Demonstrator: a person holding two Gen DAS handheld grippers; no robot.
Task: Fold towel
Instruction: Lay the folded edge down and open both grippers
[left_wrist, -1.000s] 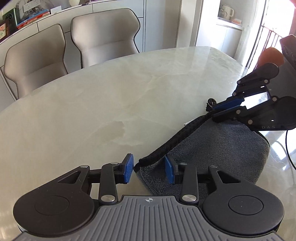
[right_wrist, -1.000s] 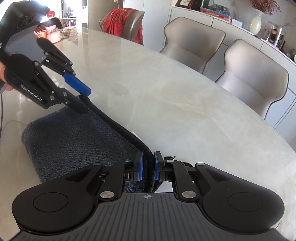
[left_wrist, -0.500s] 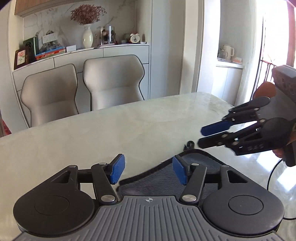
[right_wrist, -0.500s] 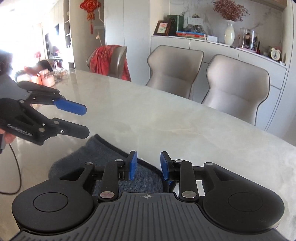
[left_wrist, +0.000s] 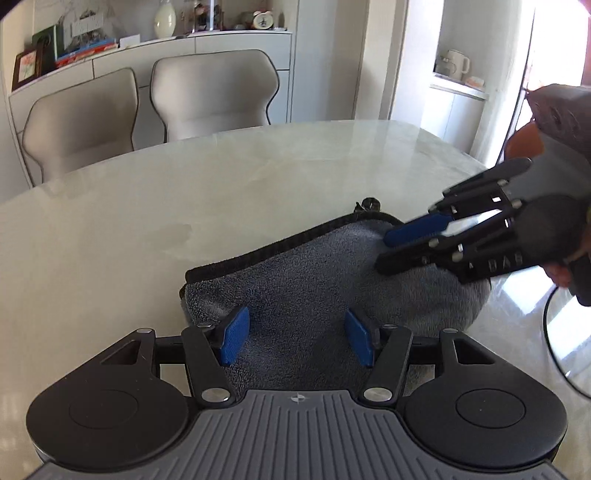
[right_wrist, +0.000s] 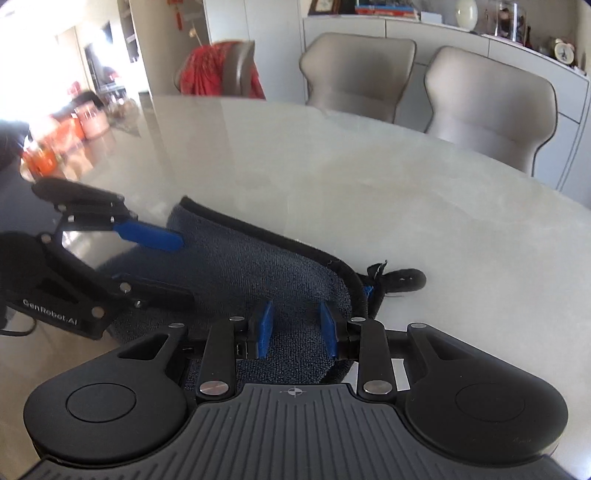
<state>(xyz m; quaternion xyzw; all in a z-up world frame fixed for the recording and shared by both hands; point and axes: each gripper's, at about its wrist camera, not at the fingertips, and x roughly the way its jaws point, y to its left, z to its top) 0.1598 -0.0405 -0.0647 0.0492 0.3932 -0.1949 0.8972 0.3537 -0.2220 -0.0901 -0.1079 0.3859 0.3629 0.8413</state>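
Observation:
A grey-blue towel (left_wrist: 314, 280) with a black hem lies folded on the marble table (left_wrist: 184, 192). My left gripper (left_wrist: 295, 341) hovers over the towel's near left part, open, with nothing between its blue pads. In the left wrist view my right gripper (left_wrist: 384, 249) comes in from the right over the towel, also open. In the right wrist view the towel (right_wrist: 251, 266) lies below my right gripper (right_wrist: 297, 328), whose pads are apart and hold nothing. The left gripper (right_wrist: 181, 267) shows at the left there, open over the towel. A black loop (right_wrist: 402, 278) sticks out at the towel's corner.
Two beige chairs (left_wrist: 210, 92) stand at the table's far side, before a white sideboard (left_wrist: 184, 40) with a vase and books. A chair with a red cloth (right_wrist: 221, 70) stands at the far left. A hand (left_wrist: 565, 266) holds the right gripper. A black cable (left_wrist: 554, 332) hangs at the right.
The right gripper let go of the towel hem and opened. Both grippers rose off the table, then came back down over the folded towel, which now lies flat.

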